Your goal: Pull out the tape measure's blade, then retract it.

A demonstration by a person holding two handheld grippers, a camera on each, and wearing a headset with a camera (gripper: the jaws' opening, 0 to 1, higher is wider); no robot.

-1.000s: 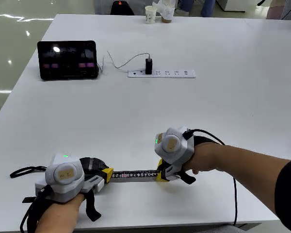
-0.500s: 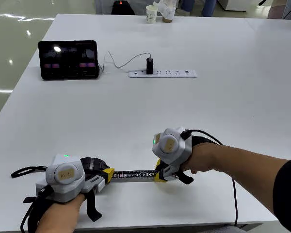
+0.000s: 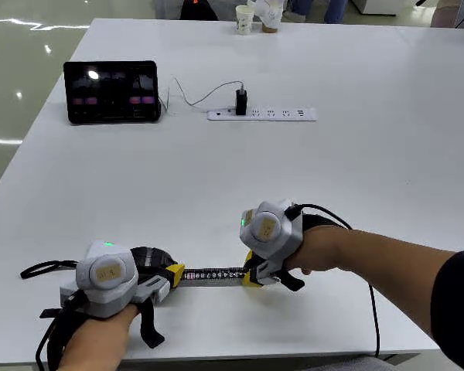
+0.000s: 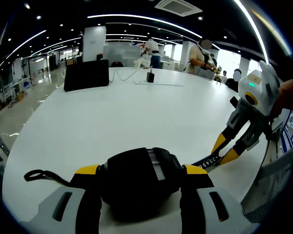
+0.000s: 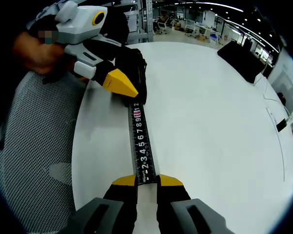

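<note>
As left hand-held gripper (image 3: 170,275) holds case (image 4: 139,184) | right hand-held gripper (image 5: 147,181) — pinching blade (image 5: 139,136)

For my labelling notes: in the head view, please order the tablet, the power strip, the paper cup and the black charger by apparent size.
1. tablet
2. power strip
3. paper cup and black charger: these look alike, and the cup stands farther away, so they are left unranked.

The blade (image 3: 213,273) bars my way along the near edge of the table (image 3: 332,170). It is stretched between my left gripper (image 4: 141,170), closed on the tape measure (image 4: 136,190), and my right gripper (image 5: 147,181), pinching its end. The middle and right side lie open. Near the left edge stands a tablet (image 3: 112,92), with a power strip (image 3: 261,114), charger (image 3: 240,101) and cable (image 3: 201,97) beside it. Paper cups (image 3: 245,19) sit at the far edge.
</note>
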